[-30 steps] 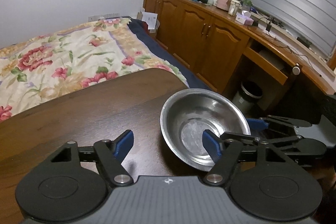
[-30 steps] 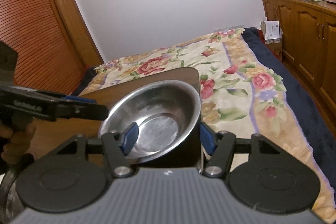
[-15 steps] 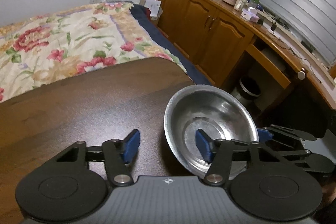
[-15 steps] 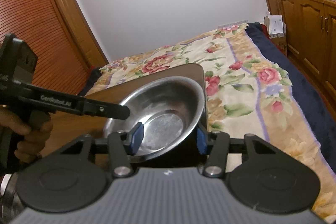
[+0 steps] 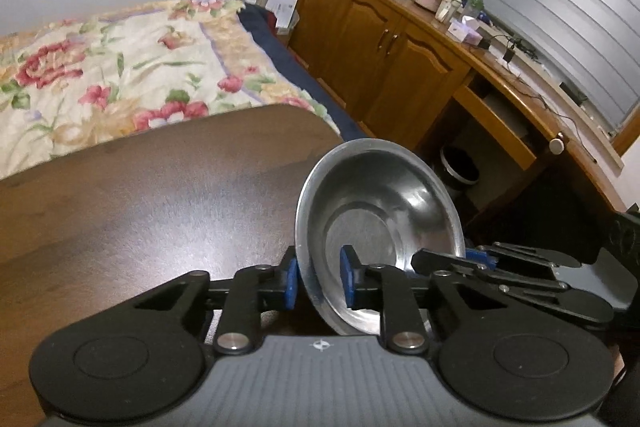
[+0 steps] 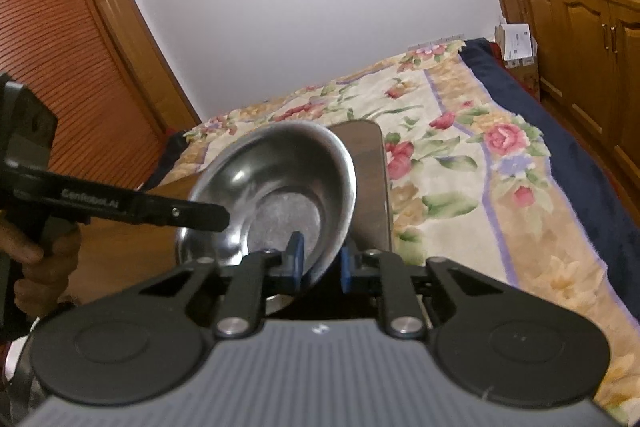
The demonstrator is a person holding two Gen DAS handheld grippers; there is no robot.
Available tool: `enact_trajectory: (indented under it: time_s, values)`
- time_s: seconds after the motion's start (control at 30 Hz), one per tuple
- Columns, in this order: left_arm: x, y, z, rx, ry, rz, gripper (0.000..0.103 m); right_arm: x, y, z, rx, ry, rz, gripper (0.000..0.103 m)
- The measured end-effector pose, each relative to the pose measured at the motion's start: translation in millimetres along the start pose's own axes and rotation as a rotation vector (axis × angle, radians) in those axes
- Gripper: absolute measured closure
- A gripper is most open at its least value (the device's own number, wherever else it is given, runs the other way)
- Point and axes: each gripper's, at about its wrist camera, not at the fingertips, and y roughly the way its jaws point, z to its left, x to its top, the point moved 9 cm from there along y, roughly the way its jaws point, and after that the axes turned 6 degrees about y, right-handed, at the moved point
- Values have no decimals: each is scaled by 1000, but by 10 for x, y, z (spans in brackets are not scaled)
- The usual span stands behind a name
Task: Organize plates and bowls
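A steel bowl (image 5: 384, 211) is tilted up on its edge over the right end of the dark wooden table (image 5: 140, 207). My left gripper (image 5: 319, 281) is shut on the bowl's near-left rim, one blue pad inside and one outside. In the right wrist view the same bowl (image 6: 280, 179) leans to the left, and my right gripper (image 6: 320, 259) is shut on its near rim. The right gripper (image 5: 480, 259) shows in the left wrist view at the bowl's right side. The left gripper (image 6: 200, 217) reaches in from the left, held by a hand (image 6: 36, 259).
A bed with a floral quilt (image 5: 120, 67) lies just beyond the table's far edge. Wooden cabinets (image 5: 380, 59) with clutter on top run along the right wall, with a black bin (image 5: 460, 167) below the desk. Slatted wooden doors (image 6: 60, 67) stand at the left.
Both grippers went from open around the bowl to shut on its rim. The bowl has tipped from lying nearly flat to standing steeply on edge.
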Motion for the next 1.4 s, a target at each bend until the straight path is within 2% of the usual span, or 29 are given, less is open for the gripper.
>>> enact_trajectory:
  time_s: [0.43,0.53,0.8,1.1,1.4]
  values:
    - [42,-475,-134,9,44,-82,81,168,-297,294,-1,-52,-52,83]
    - [22,-591,-166,2,44,-96,85,201,-360,350,-11,-73,-60,84]
    - [-54,-880,-280,0,55,-133,85,224,-529,495,-10,-95,-73,86]
    - [-237,-1213,-292,16,49,-166,85,79,-592,741,17,-110,-58,86]
    - [-607,-1519,-131,53,2,-178,85,-225,-553,1033,59,-114,-9,86]
